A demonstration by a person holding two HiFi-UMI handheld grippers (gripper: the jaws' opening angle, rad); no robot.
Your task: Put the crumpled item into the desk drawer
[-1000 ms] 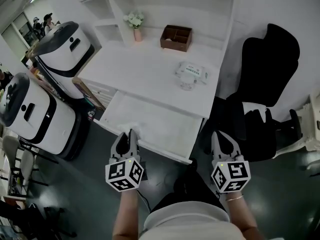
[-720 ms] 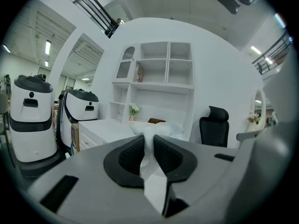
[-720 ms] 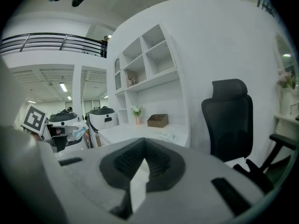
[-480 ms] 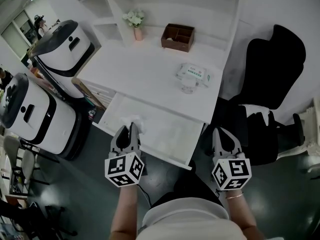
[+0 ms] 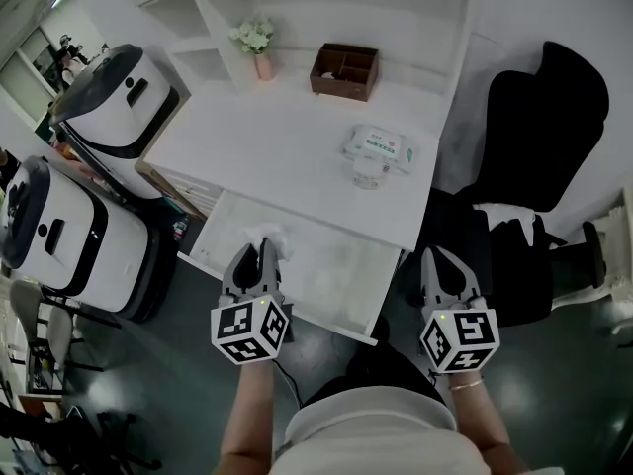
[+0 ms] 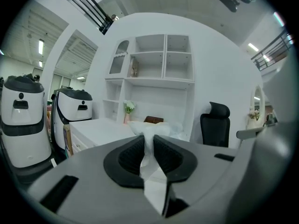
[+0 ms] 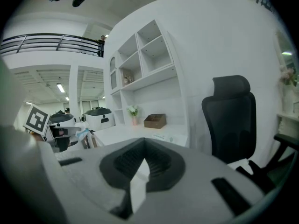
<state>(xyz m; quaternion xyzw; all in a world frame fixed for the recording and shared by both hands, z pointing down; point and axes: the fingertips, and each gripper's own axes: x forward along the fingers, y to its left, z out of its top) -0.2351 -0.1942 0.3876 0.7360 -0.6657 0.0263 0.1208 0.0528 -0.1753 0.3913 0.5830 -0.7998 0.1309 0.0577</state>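
In the left gripper view, my left gripper (image 6: 149,141) is shut on a crumpled white tissue (image 6: 147,129) that bulges out past the fingertips. The head view shows that gripper (image 5: 263,249) holding the tissue (image 5: 269,234) over the front left part of the open white desk drawer (image 5: 341,270). My right gripper (image 5: 439,257) hovers to the right of the drawer, in front of the black chair. Seen from its own camera, the right gripper (image 7: 142,158) has its jaws together at the tips with nothing between them.
A white desk top (image 5: 277,142) lies behind the drawer with a tissue pack (image 5: 378,144), a brown box (image 5: 344,70) and a flower vase (image 5: 255,44). Two white machines (image 5: 114,97) (image 5: 59,236) stand at the left. A black office chair (image 5: 534,127) stands at the right.
Both grippers have moved forward toward the desk. The left one has carried the tissue from the drawer's front edge to over the drawer's inside.
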